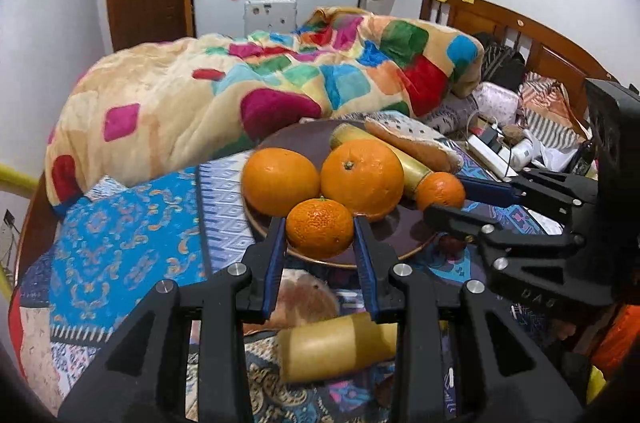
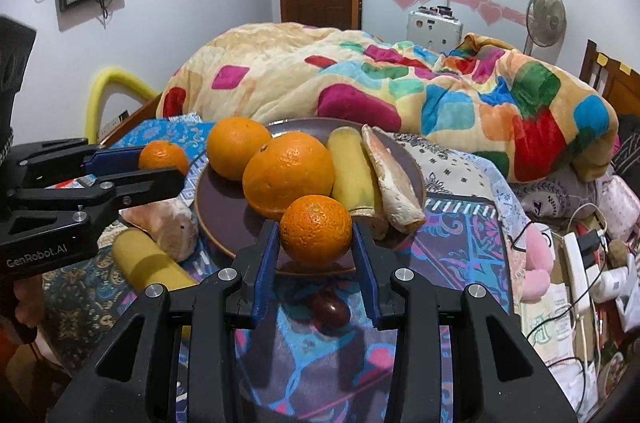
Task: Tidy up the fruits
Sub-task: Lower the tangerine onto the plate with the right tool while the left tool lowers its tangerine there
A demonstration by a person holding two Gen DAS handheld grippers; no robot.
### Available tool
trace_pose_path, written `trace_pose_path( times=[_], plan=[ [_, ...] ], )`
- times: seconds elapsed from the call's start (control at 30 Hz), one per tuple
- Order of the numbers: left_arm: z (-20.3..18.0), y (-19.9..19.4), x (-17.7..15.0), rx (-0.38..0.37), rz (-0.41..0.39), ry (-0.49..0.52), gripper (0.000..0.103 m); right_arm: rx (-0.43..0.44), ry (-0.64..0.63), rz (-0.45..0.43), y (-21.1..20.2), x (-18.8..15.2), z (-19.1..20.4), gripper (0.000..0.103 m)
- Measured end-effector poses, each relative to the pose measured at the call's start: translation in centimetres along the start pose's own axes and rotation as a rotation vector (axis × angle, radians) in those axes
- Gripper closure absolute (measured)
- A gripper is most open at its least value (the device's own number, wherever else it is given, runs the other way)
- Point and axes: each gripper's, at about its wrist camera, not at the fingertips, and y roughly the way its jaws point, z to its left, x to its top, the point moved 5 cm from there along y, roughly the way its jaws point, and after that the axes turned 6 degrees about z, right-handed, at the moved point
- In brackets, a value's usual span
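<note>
A dark purple plate [image 1: 404, 235] [image 2: 224, 207] sits on the patterned bedspread. It holds two large oranges [image 1: 362, 179] [image 2: 288, 179], a yellow banana piece [image 2: 354, 175] and a pale wedge [image 2: 390, 179]. My left gripper [image 1: 320, 235] is shut on a small mandarin [image 1: 320, 233] at the plate's near rim; it also shows in the right wrist view [image 2: 162, 163]. My right gripper [image 2: 316, 235] is shut on a small orange [image 2: 316, 231] above the plate's near edge; it shows in the left wrist view [image 1: 444, 199] holding that orange [image 1: 440, 191].
A yellow cylinder [image 1: 340, 347] [image 2: 148, 263] and a pale round fruit [image 1: 304, 299] [image 2: 168, 227] lie on the bedspread before the plate. A dark red fruit [image 2: 330, 309] lies below my right gripper. A colourful quilt [image 1: 240, 91] is heaped behind. Cables and clutter [image 2: 580, 263] lie right.
</note>
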Motion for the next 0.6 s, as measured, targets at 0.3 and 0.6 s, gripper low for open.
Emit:
trace_pose_path(
  times=[0.3, 0.6],
  plan=[
    [-0.1, 2.5, 0.5, 0.019, 0.056, 0.011, 0.07, 0.001, -0.023, 0.055, 1.9, -0.2, 0.1, 0.069],
    [-0.1, 3.3, 0.7, 0.026, 0.056, 0.003, 0.069, 0.017, -0.012, 0.062, 2.1, -0.2, -0.3, 0.067]
  ],
)
